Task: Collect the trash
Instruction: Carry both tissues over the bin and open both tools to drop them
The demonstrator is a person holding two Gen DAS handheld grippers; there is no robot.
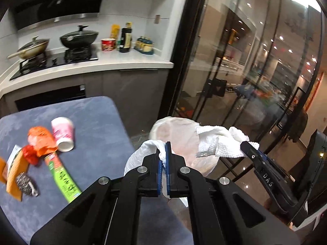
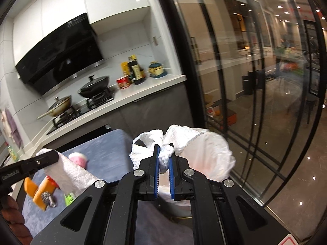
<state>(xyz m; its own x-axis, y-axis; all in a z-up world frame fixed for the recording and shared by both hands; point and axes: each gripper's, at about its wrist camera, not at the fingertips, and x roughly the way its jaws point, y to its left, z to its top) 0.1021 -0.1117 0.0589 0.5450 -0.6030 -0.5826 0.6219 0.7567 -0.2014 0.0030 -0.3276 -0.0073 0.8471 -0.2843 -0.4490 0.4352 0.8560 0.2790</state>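
A white plastic trash bag (image 1: 179, 140) hangs open beside the blue table (image 1: 98, 114), held by both grippers. My left gripper (image 1: 163, 153) is shut on the bag's left rim. My right gripper (image 2: 164, 153) is shut on the bag's bunched right rim (image 2: 165, 155); it also shows in the left wrist view (image 1: 250, 149). Trash lies on the table: a pink and white paper cup (image 1: 62, 133), an orange wrapper (image 1: 41, 140), a red wrapper (image 1: 29, 154), a green carton (image 1: 62, 178), a steel scourer (image 1: 27, 183) and an orange sponge cloth (image 1: 15, 173).
A kitchen counter (image 1: 102, 63) behind the table carries a hob with two pans, a red noodle cup (image 1: 108, 43) and bottles. A black-framed glass sliding door (image 1: 245, 61) stands to the right. The floor below the bag is glossy tile.
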